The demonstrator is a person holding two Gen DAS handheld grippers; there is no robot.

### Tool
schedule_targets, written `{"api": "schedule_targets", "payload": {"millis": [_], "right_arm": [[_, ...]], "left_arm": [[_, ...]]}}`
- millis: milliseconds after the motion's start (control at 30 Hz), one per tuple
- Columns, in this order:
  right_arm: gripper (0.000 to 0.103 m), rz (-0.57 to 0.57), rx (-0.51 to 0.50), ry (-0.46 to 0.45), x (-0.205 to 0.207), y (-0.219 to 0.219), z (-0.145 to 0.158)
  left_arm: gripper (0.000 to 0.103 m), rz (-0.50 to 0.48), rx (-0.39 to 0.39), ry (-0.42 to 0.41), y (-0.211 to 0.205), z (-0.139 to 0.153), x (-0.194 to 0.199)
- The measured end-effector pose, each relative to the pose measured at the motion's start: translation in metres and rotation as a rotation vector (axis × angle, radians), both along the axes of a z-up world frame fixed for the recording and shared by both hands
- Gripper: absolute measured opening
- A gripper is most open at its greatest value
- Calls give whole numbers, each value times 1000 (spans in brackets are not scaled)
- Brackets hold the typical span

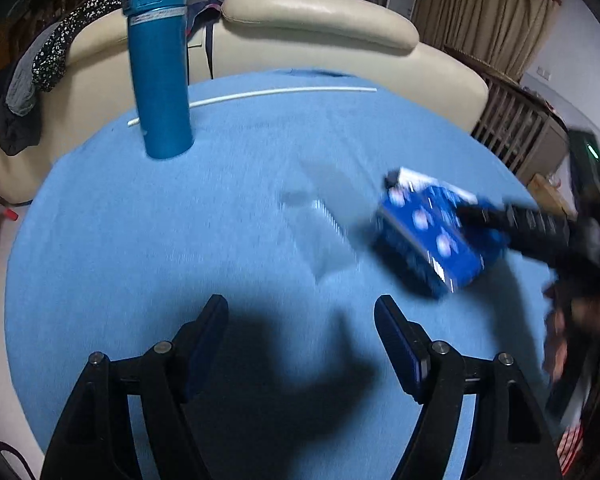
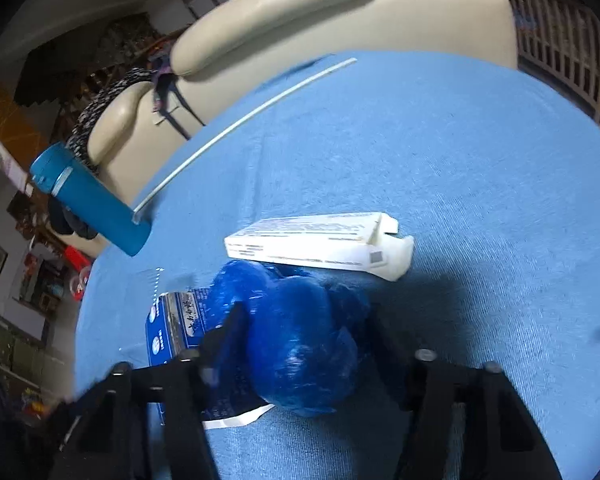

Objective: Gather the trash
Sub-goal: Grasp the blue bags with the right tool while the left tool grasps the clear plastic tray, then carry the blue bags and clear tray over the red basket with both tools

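Note:
In the left wrist view my left gripper [image 1: 300,312] is open and empty above the blue tablecloth [image 1: 180,240]. To its right, my right gripper [image 1: 466,214] holds a crumpled blue plastic bag against a blue printed box [image 1: 424,240]; all are motion-blurred. In the right wrist view my right gripper [image 2: 304,320] is shut on the blue plastic bag [image 2: 300,344], which bulges between the fingers. The blue box [image 2: 176,328] sits just left of and under the bag. A white carton [image 2: 320,246] with an open flap lies beyond the bag.
A tall blue thermos [image 1: 160,64] stands at the far left of the table, also in the right wrist view [image 2: 88,200]. A long white stick [image 1: 252,94] lies along the table's far edge. A cream sofa [image 1: 320,28] with draped clothes stands behind the table.

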State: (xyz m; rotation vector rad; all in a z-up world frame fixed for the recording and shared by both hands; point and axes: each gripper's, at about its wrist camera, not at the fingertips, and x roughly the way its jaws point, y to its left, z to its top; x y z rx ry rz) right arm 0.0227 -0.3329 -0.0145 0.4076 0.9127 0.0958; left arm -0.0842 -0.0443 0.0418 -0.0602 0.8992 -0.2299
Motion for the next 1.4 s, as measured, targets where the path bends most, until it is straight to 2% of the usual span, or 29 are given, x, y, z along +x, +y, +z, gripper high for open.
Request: {"api": "schedule_targets", "payload": {"millis": [67,233,267,367,433,500,533,700,967,1067,1233,1400], "right_arm": [[46,26,-12,-11,-4,3,4],[45,46,-18,-25,-20,2,3],[45,43,-10,-28,-24,1,3],[45,33,15,-34,-31,-5,1],[45,27,24,-36,-35,-6,0],[45,27,25,-37,-38,-5,0],[45,27,23,-37,-40,-4,1],[45,43,1,-42,-55,6,2],[44,13,20,-54,-98,14,5],[43,-14,35,-62,-119,12,6],[43,-66,66,-87,-150,5,14],[43,-110,93,-128,-176,-2,28]], "left_arm": [[76,15,-30,-1,-4,4,17],[76,36,-72,26,-17,8,52],[79,34,-74,35,-22,9,59],[81,71,13,42,-33,4,79],[81,102,34,73,-33,-5,91],[55,81,37,109,-32,-16,94],[26,66,48,142,-31,-23,94],[24,30,10,152,-12,-28,65],[24,20,-73,87,30,-10,0],[24,11,-107,70,33,-3,-21],[24,-21,-121,49,28,6,-47],[24,-69,-79,43,7,11,-62]]}}
